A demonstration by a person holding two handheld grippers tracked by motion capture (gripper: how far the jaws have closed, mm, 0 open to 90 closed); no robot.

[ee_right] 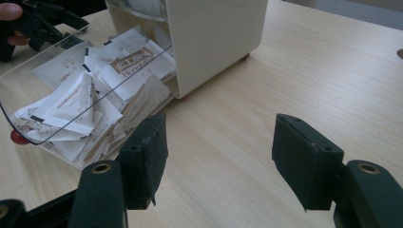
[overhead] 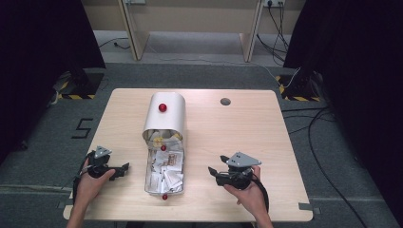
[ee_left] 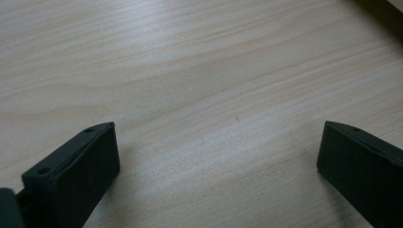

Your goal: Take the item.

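The desk [overhead: 266, 142] carries a cream container [overhead: 164, 114] with a clear drawer [overhead: 164, 173] pulled out toward the person and full of paper packets [ee_right: 81, 104]. The right tool [overhead: 212, 170] sits just right of the drawer, jaws apart on nothing. The left tool [overhead: 124, 167] rests left of it, jaws wide over bare wood.
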